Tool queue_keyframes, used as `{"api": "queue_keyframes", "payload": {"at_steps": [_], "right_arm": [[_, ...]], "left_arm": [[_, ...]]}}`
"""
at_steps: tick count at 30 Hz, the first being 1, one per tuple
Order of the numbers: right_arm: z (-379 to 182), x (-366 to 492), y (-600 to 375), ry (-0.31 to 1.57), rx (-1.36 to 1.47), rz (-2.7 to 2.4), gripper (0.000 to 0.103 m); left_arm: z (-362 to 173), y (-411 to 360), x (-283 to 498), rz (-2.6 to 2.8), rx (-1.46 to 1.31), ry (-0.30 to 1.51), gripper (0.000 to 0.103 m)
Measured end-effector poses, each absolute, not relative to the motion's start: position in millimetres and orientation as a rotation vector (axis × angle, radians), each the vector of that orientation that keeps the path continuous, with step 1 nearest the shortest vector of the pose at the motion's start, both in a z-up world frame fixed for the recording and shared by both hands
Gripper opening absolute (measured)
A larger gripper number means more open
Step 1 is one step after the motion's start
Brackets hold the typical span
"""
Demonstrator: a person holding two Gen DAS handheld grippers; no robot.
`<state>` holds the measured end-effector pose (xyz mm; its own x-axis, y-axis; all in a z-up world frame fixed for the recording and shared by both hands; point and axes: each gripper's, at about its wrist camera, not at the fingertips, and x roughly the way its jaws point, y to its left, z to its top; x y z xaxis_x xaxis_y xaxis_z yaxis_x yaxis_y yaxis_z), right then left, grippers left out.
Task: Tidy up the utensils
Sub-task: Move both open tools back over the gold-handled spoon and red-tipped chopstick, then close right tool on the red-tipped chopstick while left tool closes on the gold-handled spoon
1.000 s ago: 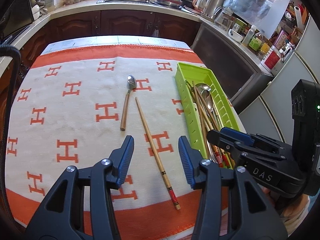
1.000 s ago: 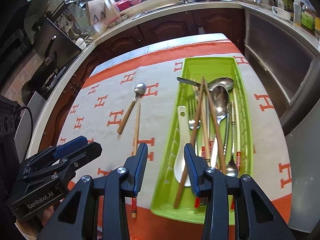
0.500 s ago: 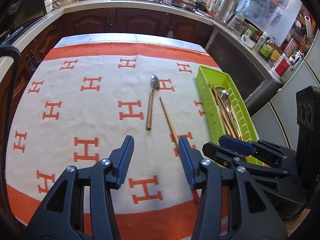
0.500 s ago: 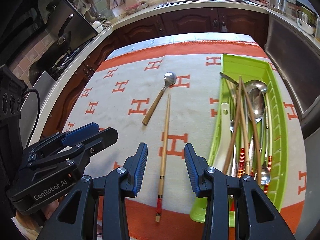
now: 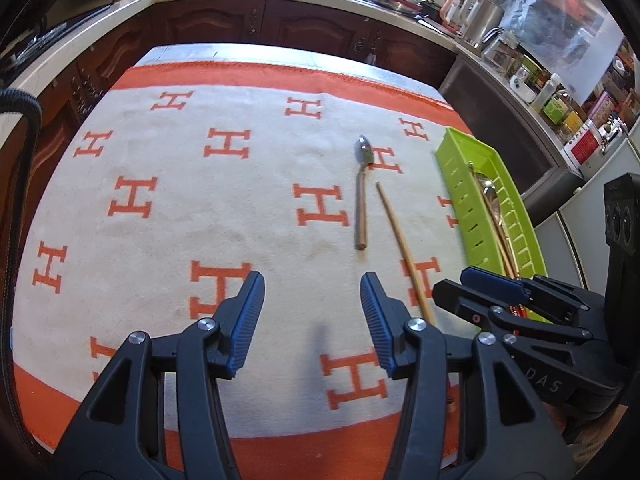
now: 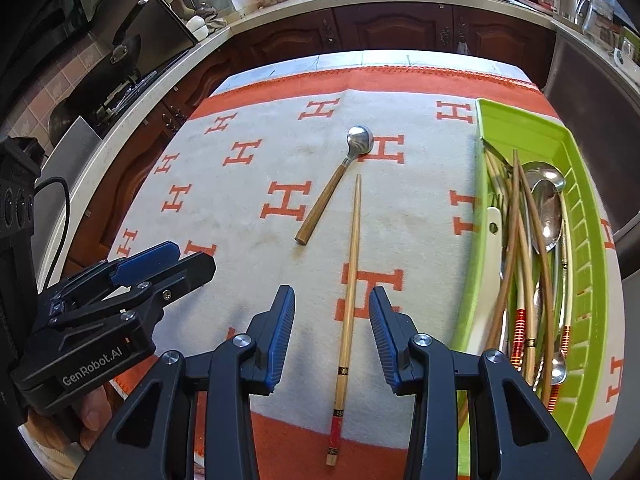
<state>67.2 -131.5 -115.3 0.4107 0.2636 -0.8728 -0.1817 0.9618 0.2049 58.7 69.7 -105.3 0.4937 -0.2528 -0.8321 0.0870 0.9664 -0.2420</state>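
Note:
A wooden-handled metal spoon (image 6: 334, 186) and one bamboo chopstick (image 6: 350, 268) with a red end lie on the orange-and-cream H-patterned cloth (image 6: 248, 208). A green tray (image 6: 584, 208) at the right holds spoons, a fork and several chopsticks. My right gripper (image 6: 332, 326) is open and empty, its fingers on either side of the chopstick, above it. My left gripper (image 5: 312, 320) is open and empty over the near cloth, left of the spoon (image 5: 363, 196) and chopstick (image 5: 402, 244). The tray (image 5: 460, 200) lies to the right in the left wrist view.
Dark wooden kitchen cabinets and a pale countertop (image 6: 360, 0) with a sink, kettle and jars ring the table on the far side and right. A stove (image 6: 132, 32) stands at the far left. The cloth's near edge is just below both grippers.
Both grippers have moved left across the cloth, away from the tray. The right gripper now lines up over the lone chopstick. Both stay open.

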Motion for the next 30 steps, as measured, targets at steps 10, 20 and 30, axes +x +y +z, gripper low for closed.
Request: {"api": "queue_keyframes", "payload": {"at_steps": [10, 20, 30], "right_arm": [[-147, 84, -108, 1.169, -0.004, 0.26, 0.039], [-161, 78, -94, 1.146, -0.136, 0.196, 0.024], [-156, 94, -123, 1.157, 0.05, 0.188, 0.006]], "left_arm": [[-119, 85, 67, -0.193, -0.216, 1.047, 0.047], [-121, 81, 79, -0.213, -0.216, 1.045, 0.047], [-119, 62, 98, -0.251, -0.194, 1.054, 0.047]]}}
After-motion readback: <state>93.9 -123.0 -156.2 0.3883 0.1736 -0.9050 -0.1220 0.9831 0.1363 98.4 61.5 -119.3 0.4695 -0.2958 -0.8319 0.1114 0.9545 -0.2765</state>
